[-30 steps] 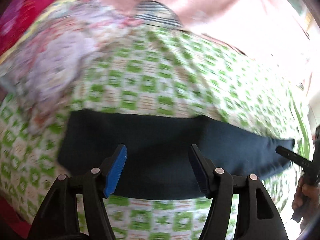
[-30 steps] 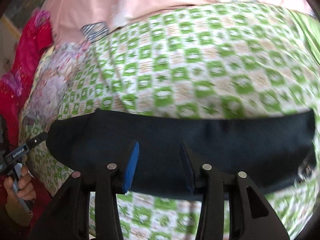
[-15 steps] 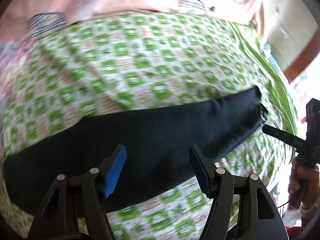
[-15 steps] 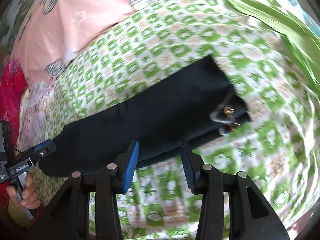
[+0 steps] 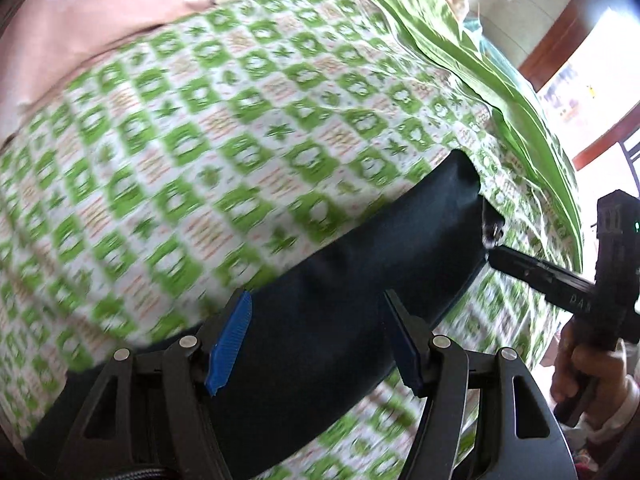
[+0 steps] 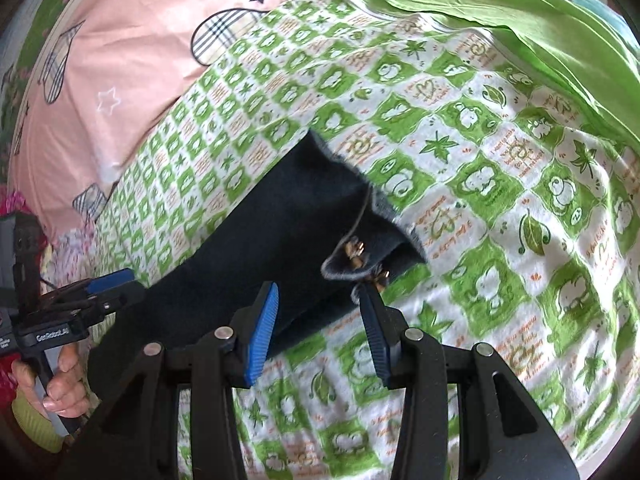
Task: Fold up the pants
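- The left gripper (image 5: 316,344) hangs over the near stretch of the pants (image 5: 360,280), its blue-padded fingers (image 5: 230,344) spread wide with dark cloth showing between them, nothing pinched.
- The right gripper (image 6: 318,332) has its fingers parted too, low over the waist end of the pants (image 6: 288,232); its right finger tip sits just beside the brass-coloured buttons (image 6: 354,250).
- The pants, dark navy, lie as one long narrow strip stretched flat on the green-and-white checked bedsheet (image 6: 500,208) (small orange script is printed on it, too fine to read with any confidence).
- In the right wrist view the left gripper (image 6: 100,296) shows at the pants' far end, its body marked "GenRobot.AI", held by the left hand (image 6: 60,384).
- In the left wrist view the right gripper (image 5: 532,276) carries pale letters, perhaps "DA", the rest hidden behind the handle.
- Beyond the sheet lie a pink quilt (image 6: 120,60) printed with stars and plaid shapes, and a plain green cloth (image 6: 520,12).
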The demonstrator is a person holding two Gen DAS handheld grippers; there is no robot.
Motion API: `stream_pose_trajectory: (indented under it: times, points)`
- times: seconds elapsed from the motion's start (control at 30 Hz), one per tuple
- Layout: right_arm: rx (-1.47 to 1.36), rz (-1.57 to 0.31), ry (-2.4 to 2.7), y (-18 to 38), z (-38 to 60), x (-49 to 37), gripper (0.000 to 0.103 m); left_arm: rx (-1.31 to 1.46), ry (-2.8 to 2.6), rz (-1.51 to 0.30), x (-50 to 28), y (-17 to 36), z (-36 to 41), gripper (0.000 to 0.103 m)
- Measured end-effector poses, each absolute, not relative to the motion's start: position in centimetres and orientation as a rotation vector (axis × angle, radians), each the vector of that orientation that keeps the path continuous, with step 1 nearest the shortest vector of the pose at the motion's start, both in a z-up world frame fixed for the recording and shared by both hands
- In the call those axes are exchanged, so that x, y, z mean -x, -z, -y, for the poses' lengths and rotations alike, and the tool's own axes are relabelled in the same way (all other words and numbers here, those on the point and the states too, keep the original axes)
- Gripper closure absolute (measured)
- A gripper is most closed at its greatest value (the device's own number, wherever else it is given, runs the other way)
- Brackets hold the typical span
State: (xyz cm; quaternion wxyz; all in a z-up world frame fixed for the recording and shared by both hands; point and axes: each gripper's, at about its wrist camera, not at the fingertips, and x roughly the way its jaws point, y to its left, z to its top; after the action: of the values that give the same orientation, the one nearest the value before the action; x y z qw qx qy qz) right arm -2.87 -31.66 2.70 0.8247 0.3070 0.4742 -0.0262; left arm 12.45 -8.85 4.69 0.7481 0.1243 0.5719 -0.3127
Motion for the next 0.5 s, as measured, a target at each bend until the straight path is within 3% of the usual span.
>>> stream_pose_trajectory:
  times: [0.23,0.33,0.4,0.5]
  points:
    - [-0.718,-1.001,0.054,-1.4,33.0,2.5,0.060,-0.341,0.744,-1.279,-14.1,-2.9,14.5,0.037]
    - [-0.722,-0.997,0.052,-1.3,33.3,2.3,0.070,-0.382,0.772,-1.297,-14.4,-1.7,16.6,0.037]
    - [-0.722,-0.995,0.041,-1.2,33.3,2.0,0.078,-0.394,0.787,-1.313,-14.5,-1.0,17.5,0.041]
    - [-0.713,-0.989,0.031,-1.2,33.1,1.7,0.091,-0.413,0.802,-1.341,-14.4,-0.1,18.7,0.059]
